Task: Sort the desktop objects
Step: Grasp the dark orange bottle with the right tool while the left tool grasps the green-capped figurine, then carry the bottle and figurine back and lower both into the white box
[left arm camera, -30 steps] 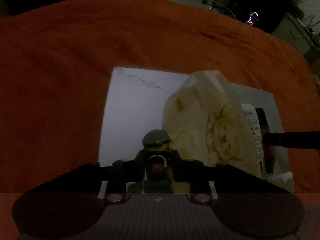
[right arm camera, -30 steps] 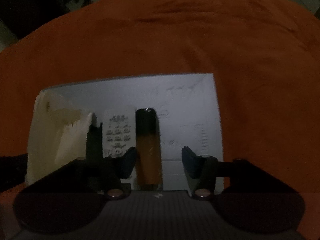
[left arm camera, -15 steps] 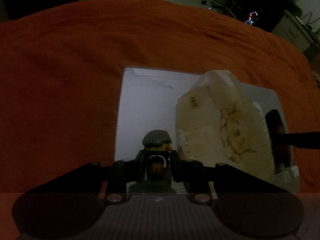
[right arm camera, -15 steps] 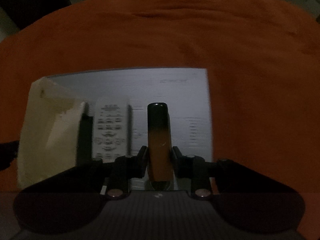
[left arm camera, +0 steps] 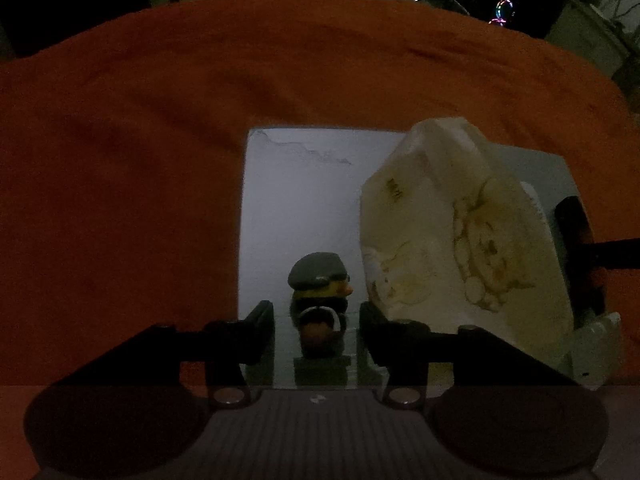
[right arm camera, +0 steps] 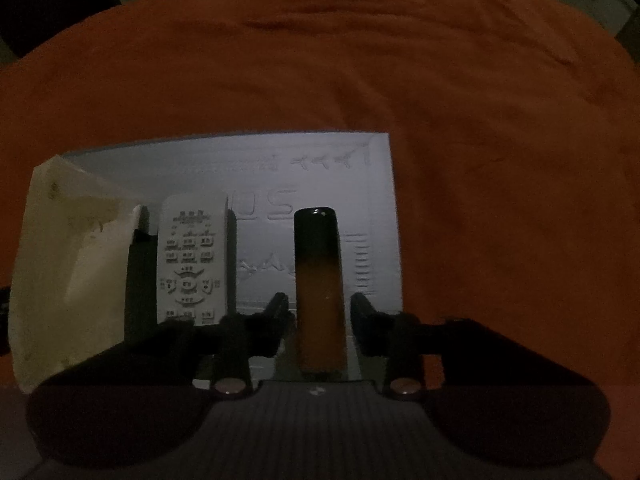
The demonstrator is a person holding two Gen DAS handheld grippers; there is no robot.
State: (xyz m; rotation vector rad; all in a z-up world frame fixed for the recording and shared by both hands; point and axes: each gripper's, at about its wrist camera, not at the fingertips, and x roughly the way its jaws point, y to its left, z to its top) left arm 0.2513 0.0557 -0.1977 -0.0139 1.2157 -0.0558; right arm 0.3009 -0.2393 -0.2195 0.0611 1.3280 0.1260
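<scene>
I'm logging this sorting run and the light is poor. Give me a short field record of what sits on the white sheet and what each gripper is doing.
surface: orange cloth under a white sheet
left gripper: jaws opening, small capped figurine between them, pads clear of it
right gripper: jaws opening, black-and-orange tube between them, pads clear of it
beside tube: white remote control, lying flat
other item: cream printed bag, between figurine and remote
lighting: dim, fine print unreadable
</scene>
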